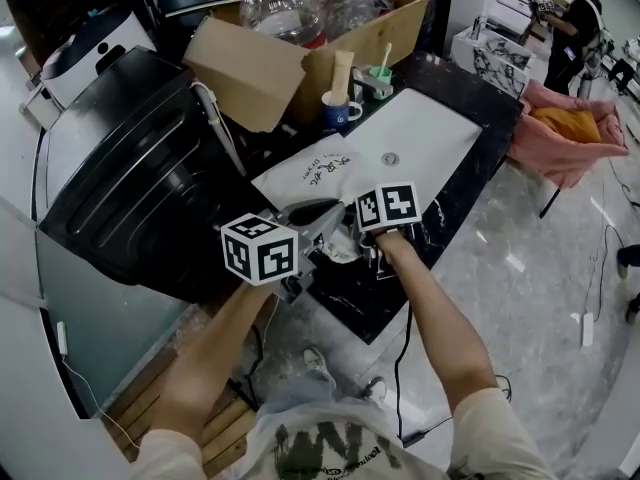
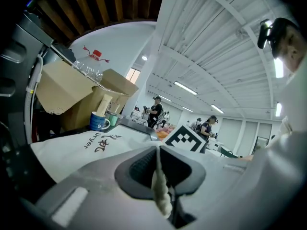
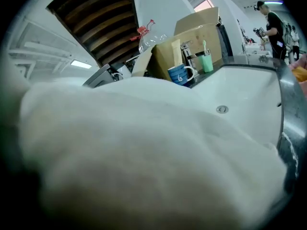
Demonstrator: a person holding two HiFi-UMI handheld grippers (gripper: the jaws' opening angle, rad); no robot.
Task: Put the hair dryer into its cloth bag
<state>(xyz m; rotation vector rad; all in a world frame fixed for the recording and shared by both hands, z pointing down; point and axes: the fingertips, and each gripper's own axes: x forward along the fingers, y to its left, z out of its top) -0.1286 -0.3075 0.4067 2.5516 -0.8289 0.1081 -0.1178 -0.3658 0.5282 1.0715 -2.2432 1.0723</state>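
The white cloth bag (image 1: pixel 318 171) with dark lettering lies on the black counter beside the sink; it also shows in the left gripper view as the printed bag (image 2: pixel 91 145). My left gripper (image 2: pixel 158 174) is shut on a thin white fold of cloth (image 2: pixel 161 191) at the bag's near end, and in the head view it sits under its marker cube (image 1: pixel 260 249). My right gripper (image 1: pixel 372 224) is close beside it on the right. White bag cloth (image 3: pixel 144 143) fills the right gripper view and hides the jaws. I cannot make out the hair dryer.
A white sink (image 1: pixel 425 128) is set in the counter's right half. Behind it stand a blue mug (image 1: pixel 340 111), a green cup (image 1: pixel 381 72) and an open cardboard box (image 1: pixel 290 53). A big black appliance (image 1: pixel 130 178) sits at the left. A person (image 1: pixel 577 18) stands far back right.
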